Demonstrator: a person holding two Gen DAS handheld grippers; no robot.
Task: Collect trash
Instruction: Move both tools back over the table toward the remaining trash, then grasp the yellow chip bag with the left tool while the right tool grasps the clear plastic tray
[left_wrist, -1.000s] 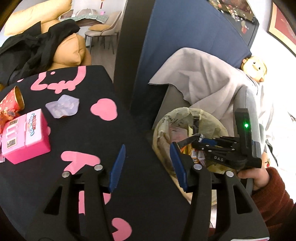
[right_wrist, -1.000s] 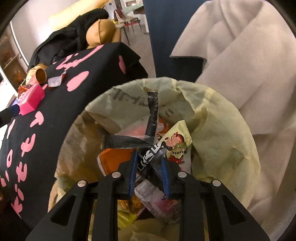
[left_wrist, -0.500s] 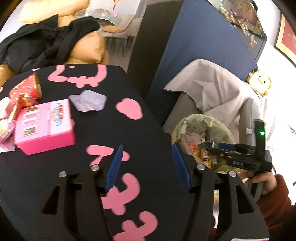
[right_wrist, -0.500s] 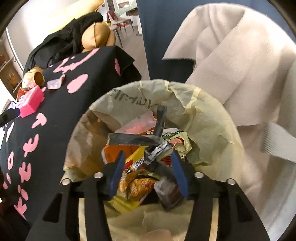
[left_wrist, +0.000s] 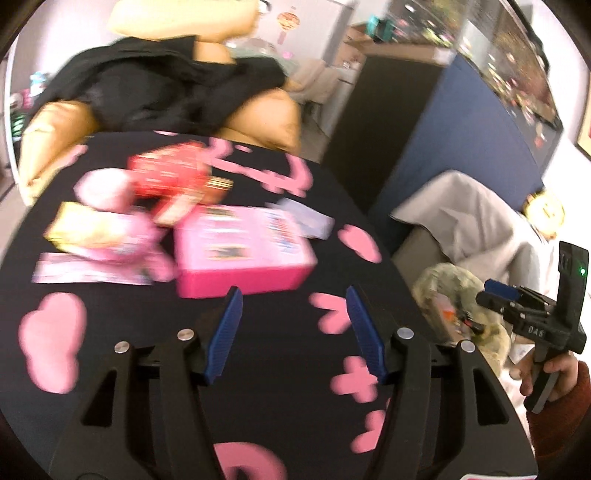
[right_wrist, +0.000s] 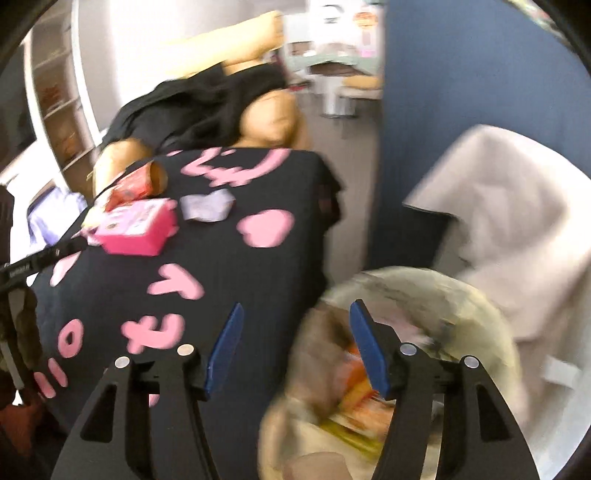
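**A:** Left wrist view shows the left gripper (left_wrist: 293, 325) above the black surface (left_wrist: 280, 354) with pink shapes. Its fingers are wide apart and hold nothing. Which step is this, do you think?

**B:** I judge it is the reach for a next piece. The trash lies in a group on the far side of the surface: a pink box (left_wrist: 243, 251), a red wrapper (left_wrist: 166, 181), a pale wrapper (left_wrist: 306, 219) just behind the box, and a flat packet (left_wrist: 92, 271) at the left.

**A:** And the right gripper (right_wrist: 295, 343)?

**B:** It is also wide open and empty. It hangs at the edge of the surface, over the near rim of the trash bag (right_wrist: 476, 306), which stands beside the surface and has wrappers inside.

**A:** How does the box lie?

**B:** Flat, with the long axis about left to right in the left wrist view, and one long side faces the left fingers. The picture is blurred, so I cannot tell more.

**A:** What does the next move need?

**B:** Probably to go forward, bring the fingers across the short width of one piece, and close.
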